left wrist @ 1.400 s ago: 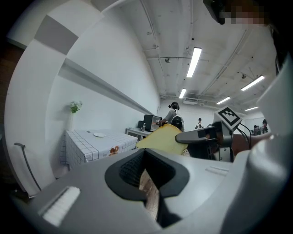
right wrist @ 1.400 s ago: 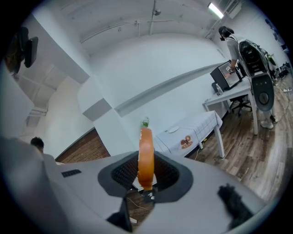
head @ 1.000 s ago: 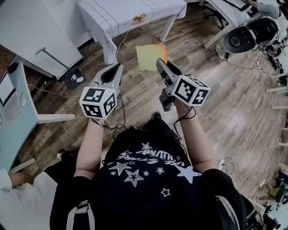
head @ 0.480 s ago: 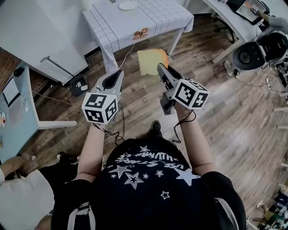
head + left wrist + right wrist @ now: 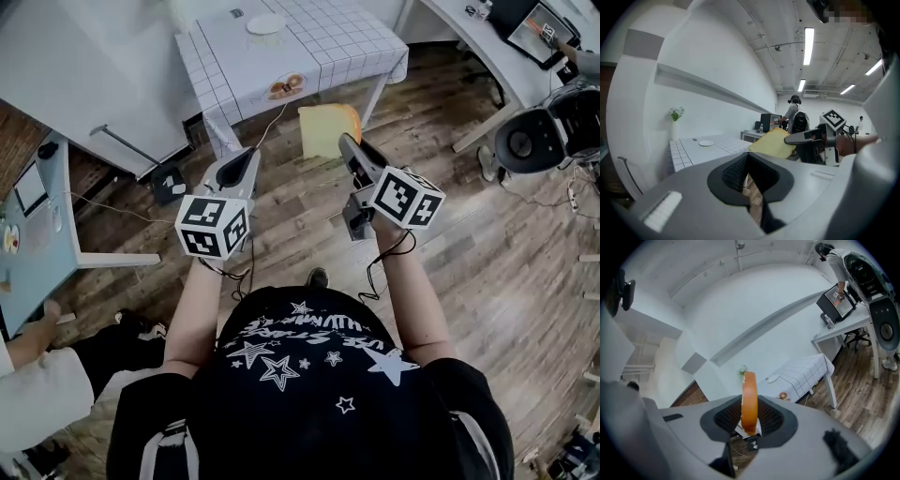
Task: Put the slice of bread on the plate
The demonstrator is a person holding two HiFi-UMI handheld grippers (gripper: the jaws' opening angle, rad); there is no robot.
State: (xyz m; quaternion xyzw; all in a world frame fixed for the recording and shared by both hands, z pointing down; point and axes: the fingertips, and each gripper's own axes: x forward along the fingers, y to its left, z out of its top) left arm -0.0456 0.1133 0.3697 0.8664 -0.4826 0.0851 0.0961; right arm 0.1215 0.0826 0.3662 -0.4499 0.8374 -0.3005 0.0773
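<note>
The slice of bread (image 5: 326, 129), pale yellow with an orange crust, stands on edge between the pads of my right gripper (image 5: 349, 142), which is shut on it. The right gripper view shows the bread (image 5: 749, 399) crust-on in that gripper (image 5: 749, 420). My left gripper (image 5: 246, 155) is held beside it at about the same height with nothing in it; a narrow gap of floor shows between its pads (image 5: 752, 180). The white plate (image 5: 266, 23) lies on the grid-cloth table (image 5: 319, 47) ahead of both grippers. In the left gripper view the bread (image 5: 774, 143) hangs to the right of the plate (image 5: 706, 143).
Wood floor lies between me and the table. A printed patch (image 5: 286, 87) marks the cloth's near edge. A white desk with a monitor (image 5: 534, 23) and a black round chair (image 5: 530, 141) stand on the right. A light-blue desk (image 5: 28, 234) and another person's hand (image 5: 42, 319) are on the left.
Both grippers have travelled forward toward the grid-cloth table, the bread still in the right one. More of the table now shows, and the plate has come into view.
</note>
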